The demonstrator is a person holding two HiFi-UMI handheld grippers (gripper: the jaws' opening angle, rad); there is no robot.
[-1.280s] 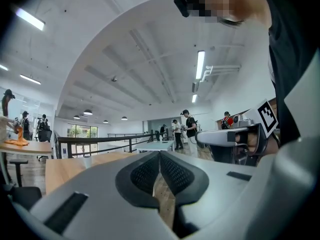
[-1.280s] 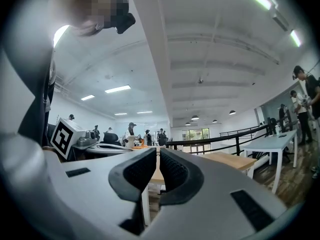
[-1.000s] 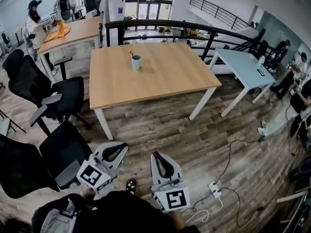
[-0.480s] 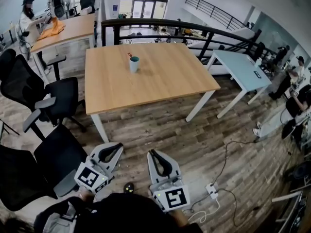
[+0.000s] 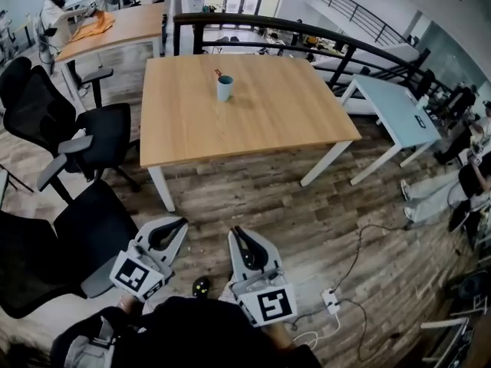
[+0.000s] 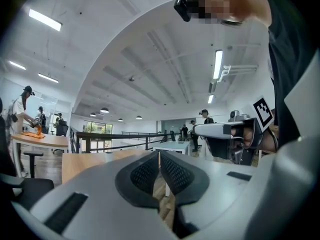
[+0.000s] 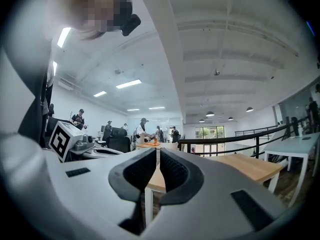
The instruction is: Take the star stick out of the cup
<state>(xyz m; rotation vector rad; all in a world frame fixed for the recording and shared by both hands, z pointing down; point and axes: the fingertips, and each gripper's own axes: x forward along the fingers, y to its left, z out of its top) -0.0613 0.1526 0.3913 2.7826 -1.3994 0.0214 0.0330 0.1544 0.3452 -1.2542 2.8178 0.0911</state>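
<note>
A teal cup [image 5: 224,88] stands on the far half of a wooden table [image 5: 253,121], with a thin stick with a reddish top [image 5: 219,73] leaning out of it to the left. Both grippers are held low near my body, well short of the table. My left gripper [image 5: 181,222] is shut with nothing between its jaws, and so is my right gripper [image 5: 233,231]. In the left gripper view the left gripper [image 6: 159,154] points over the table edge; in the right gripper view the right gripper [image 7: 157,150] does the same.
Black office chairs [image 5: 84,140] stand left of the table, one [image 5: 73,244] close to my left gripper. A white table [image 5: 395,110] is at right, a black railing [image 5: 261,25] behind. Cables and a power strip [image 5: 331,300] lie on the wood floor. People sit at far desks.
The view has shifted: the table and cup now sit a little lower and further right in the head view. Both grippers stay shut and low near my body.
</note>
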